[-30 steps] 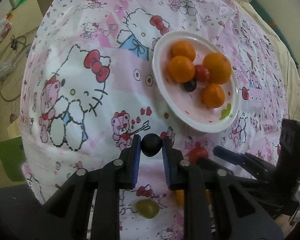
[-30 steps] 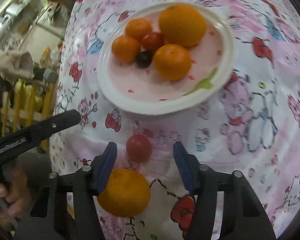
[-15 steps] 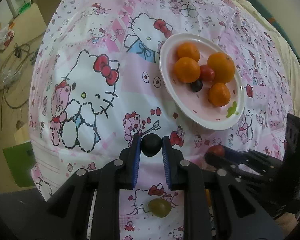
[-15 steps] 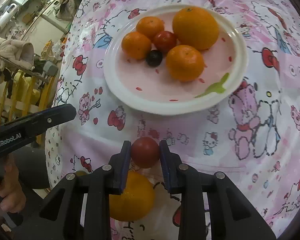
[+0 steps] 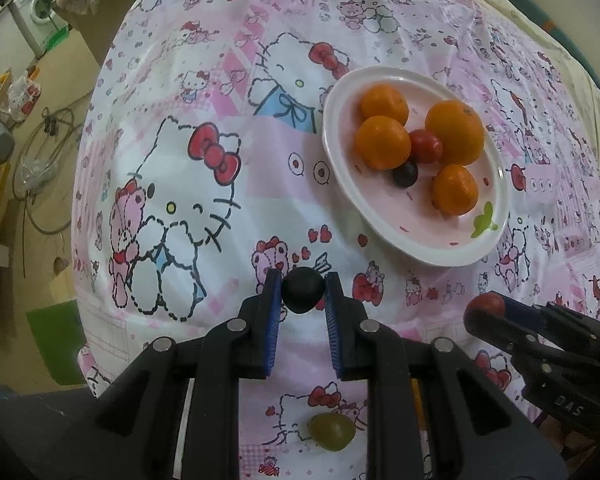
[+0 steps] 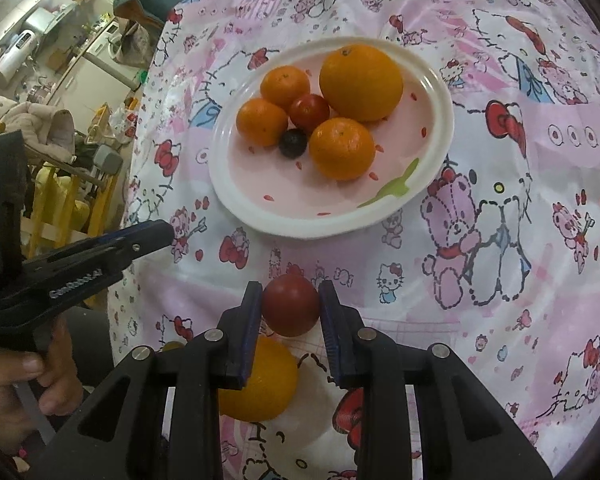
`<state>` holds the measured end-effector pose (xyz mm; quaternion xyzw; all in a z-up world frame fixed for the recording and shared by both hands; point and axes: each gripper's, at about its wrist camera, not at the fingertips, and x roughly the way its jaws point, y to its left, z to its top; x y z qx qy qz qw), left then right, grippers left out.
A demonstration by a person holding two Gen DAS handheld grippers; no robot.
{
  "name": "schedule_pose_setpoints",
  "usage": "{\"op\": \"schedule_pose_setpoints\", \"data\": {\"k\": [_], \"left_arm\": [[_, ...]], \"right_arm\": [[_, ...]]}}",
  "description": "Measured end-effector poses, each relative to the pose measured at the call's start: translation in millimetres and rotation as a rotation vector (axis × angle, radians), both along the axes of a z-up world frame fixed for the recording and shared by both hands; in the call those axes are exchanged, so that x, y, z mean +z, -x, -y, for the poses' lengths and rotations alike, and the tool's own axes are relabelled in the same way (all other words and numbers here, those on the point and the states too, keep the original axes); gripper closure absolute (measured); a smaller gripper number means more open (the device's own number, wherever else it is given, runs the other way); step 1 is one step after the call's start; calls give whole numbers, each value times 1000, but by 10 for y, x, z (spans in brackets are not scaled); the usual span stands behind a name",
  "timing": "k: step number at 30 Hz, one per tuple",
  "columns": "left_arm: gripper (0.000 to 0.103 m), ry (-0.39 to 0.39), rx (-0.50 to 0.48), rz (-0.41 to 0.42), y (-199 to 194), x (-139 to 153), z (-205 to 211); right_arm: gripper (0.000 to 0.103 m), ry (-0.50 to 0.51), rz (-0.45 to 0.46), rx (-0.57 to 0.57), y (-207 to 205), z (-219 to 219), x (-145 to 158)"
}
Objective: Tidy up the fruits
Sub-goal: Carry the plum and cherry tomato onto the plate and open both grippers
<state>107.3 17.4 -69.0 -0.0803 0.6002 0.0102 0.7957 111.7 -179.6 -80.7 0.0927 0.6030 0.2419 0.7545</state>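
Note:
My left gripper point(image 5: 302, 292) is shut on a dark grape point(image 5: 302, 291) and holds it above the cloth, short of the white plate point(image 5: 380, 216). My right gripper point(image 6: 290, 304) is shut on a red cherry tomato point(image 6: 291, 305), held above the cloth in front of the plate point(image 6: 432, 176); it also shows in the left wrist view point(image 5: 488, 304). The plate holds several oranges, a red tomato point(image 6: 310, 111) and a dark grape point(image 6: 293, 143). An orange point(image 6: 260, 380) lies on the cloth under my right gripper. A green grape point(image 5: 331, 431) lies under my left gripper.
The table wears a pink cartoon-print cloth point(image 5: 204, 184). Its left edge drops to a floor with cables, a chair and clutter point(image 5: 32, 160). My left gripper and the hand holding it show at the left of the right wrist view point(image 6: 80, 256).
My right gripper closed on the red tomato and lifted it. Both grippers have risen and drawn back a little from the plate; the left still holds the dark grape.

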Motion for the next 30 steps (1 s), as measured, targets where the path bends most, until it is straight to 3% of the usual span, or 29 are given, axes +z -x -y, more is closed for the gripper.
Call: {"op": "schedule_pose_setpoints", "data": {"k": [13,24,30], "left_arm": [[85,-40,-54,95,-40,223,274],[85,-11,-20,193,-138,719,-6],[85,-37,-61,168,-283,702,96]], "right_arm": [[73,-97,61,-89,-17,341,343],[73,-280,207,-191,-226,806,881],[73,-270,231,-190,-511,802,942]]}}
